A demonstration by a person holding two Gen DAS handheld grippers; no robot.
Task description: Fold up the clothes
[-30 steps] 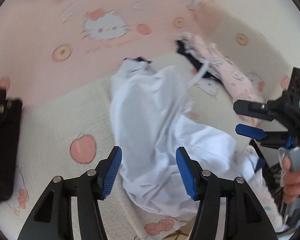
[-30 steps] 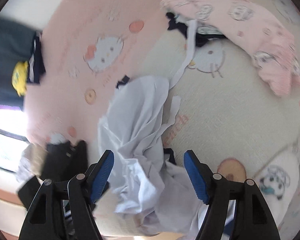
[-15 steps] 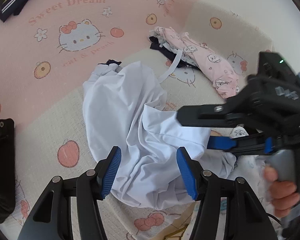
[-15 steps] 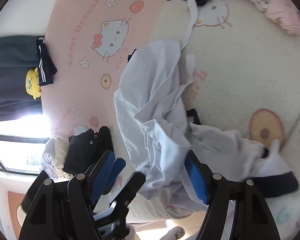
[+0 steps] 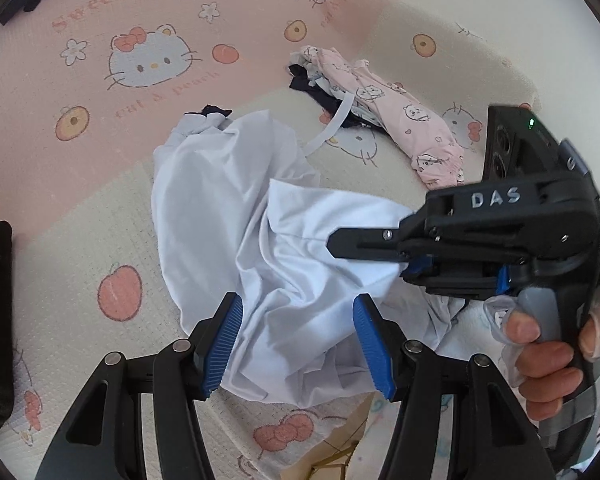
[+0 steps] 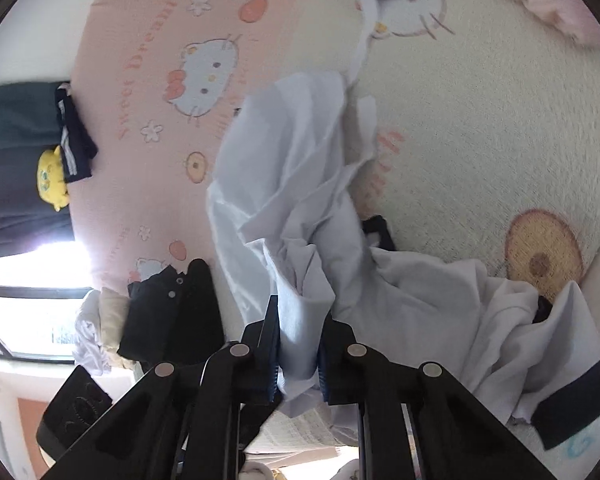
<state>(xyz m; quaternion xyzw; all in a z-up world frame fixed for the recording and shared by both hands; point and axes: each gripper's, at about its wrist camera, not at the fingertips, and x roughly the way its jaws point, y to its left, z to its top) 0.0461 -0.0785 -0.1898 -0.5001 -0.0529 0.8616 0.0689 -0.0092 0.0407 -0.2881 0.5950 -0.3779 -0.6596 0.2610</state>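
I work over a pink and cream cartoon-cat play mat [image 5: 100, 184] on the floor, a bright window [image 6: 32, 272] at its edge. A pink printed garment [image 5: 404, 120] lies well apart. The crumpled white cotton shirt [image 5: 228, 208] lies mid-mat. A second ago my right gripper [image 6: 298, 354] stood wide above it; now its jaws are closing, and a bunched fold of shirt is pinched between the blue pads. My left gripper [image 5: 298, 344] hangs half open over the shirt's near edge, gripping nothing.
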